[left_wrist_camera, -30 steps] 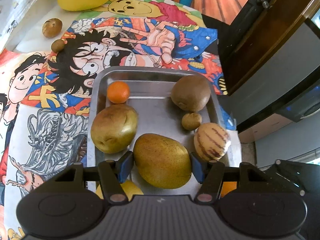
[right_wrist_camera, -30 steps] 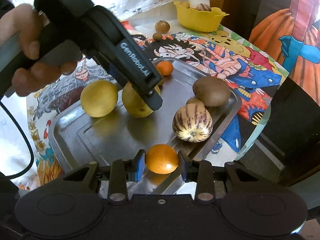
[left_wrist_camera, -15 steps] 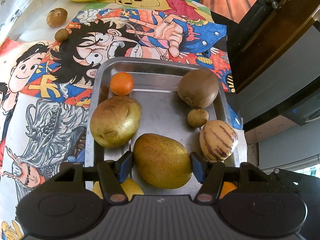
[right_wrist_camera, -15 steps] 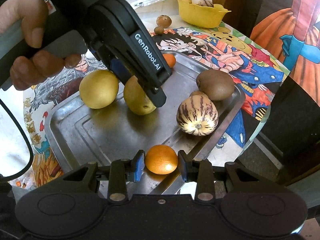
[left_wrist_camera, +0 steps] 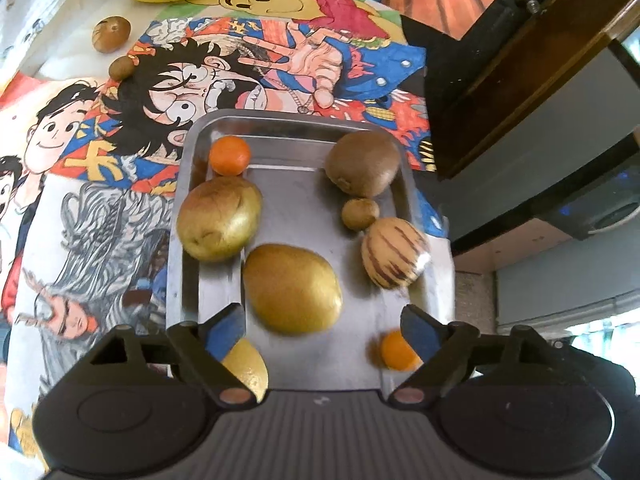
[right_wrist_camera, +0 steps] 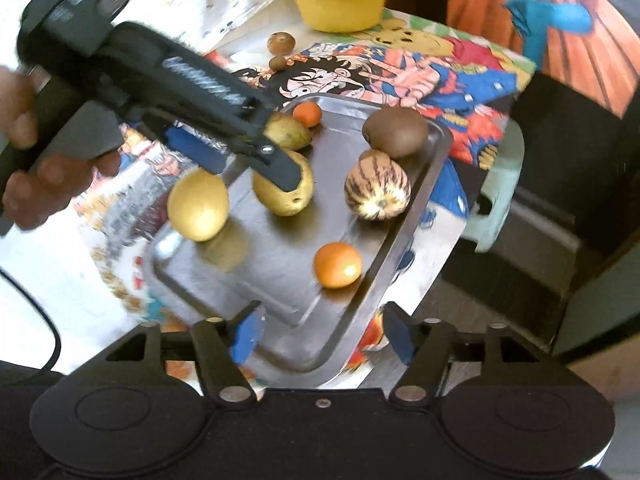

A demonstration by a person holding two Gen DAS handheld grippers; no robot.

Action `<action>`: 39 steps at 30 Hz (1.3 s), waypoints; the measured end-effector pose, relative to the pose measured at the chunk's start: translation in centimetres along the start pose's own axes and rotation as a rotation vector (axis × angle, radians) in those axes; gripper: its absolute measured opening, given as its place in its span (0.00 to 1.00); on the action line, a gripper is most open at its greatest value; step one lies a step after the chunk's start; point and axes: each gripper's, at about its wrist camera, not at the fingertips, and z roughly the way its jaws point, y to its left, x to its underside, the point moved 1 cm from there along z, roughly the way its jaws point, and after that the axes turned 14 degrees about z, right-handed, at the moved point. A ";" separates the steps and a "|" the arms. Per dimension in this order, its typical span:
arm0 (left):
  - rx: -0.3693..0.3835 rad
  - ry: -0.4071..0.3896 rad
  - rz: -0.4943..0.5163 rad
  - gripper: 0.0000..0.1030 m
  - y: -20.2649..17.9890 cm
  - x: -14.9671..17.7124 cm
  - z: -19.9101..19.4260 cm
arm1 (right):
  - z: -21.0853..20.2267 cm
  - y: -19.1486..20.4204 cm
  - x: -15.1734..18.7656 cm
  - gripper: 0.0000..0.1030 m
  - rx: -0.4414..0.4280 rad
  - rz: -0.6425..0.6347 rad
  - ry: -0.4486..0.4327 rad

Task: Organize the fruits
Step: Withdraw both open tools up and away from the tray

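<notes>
A steel tray [left_wrist_camera: 296, 208] [right_wrist_camera: 416, 208] holds the fruit. My left gripper [left_wrist_camera: 322, 326] is open, just behind a golden pear [left_wrist_camera: 294, 288] that lies free on the tray. My right gripper [right_wrist_camera: 322, 334] is open at the tray's near edge, behind a loose orange [right_wrist_camera: 337, 265] that also shows in the left wrist view [left_wrist_camera: 396, 350]. On the tray are also a second pear [left_wrist_camera: 219, 218], a small orange [left_wrist_camera: 230, 155], a kiwi [left_wrist_camera: 362, 163], a small brown fruit [left_wrist_camera: 360, 213], a striped melon [left_wrist_camera: 394, 253] and a yellow fruit [right_wrist_camera: 198, 205].
A yellow bowl [right_wrist_camera: 340, 4] stands at the back of the cartoon tablecloth [left_wrist_camera: 120, 128]. Two brown fruits [left_wrist_camera: 111, 33] [left_wrist_camera: 121, 67] lie on the cloth near it. The table edge and a dark cabinet [left_wrist_camera: 520, 80] are to the right.
Both grippers opened and pulled back. The left let go of the golden pear and the right let go of the orange; both fruits now lie on the tray.
</notes>
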 end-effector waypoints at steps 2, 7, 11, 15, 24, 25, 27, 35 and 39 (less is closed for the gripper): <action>0.015 0.010 0.003 0.92 -0.2 0.7 -1.3 | -0.7 0.3 0.0 0.80 -0.011 0.057 0.019; -0.049 0.049 0.035 0.99 -0.7 3.3 -4.2 | -1.4 0.8 -0.5 0.88 -0.037 0.162 0.078; -0.055 0.069 -0.007 0.99 0.3 5.3 -5.6 | -1.1 1.3 -0.4 0.91 -0.014 0.174 0.134; -0.098 0.113 -0.011 0.99 1.2 7.1 -6.5 | -0.2 1.8 -0.2 0.94 -0.009 0.210 0.205; -0.190 0.246 -0.069 0.99 3.2 10.1 -7.2 | 1.8 3.6 -1.2 0.98 -0.020 0.230 0.308; -0.201 0.249 -0.072 0.99 3.4 10.2 -7.4 | 2.0 3.8 -1.3 0.98 -0.023 0.224 0.312; -0.223 0.257 -0.075 0.99 3.7 10.2 -7.6 | 2.2 4.4 -1.7 0.98 -0.032 0.211 0.320; -0.262 0.264 -0.087 0.99 5.3 9.2 -8.3 | 3.4 5.5 -3.8 0.99 -0.028 0.206 0.325; -0.270 0.267 -0.083 0.99 6.5 8.3 -8.3 | 3.9 6.1 -5.2 0.99 -0.016 0.216 0.315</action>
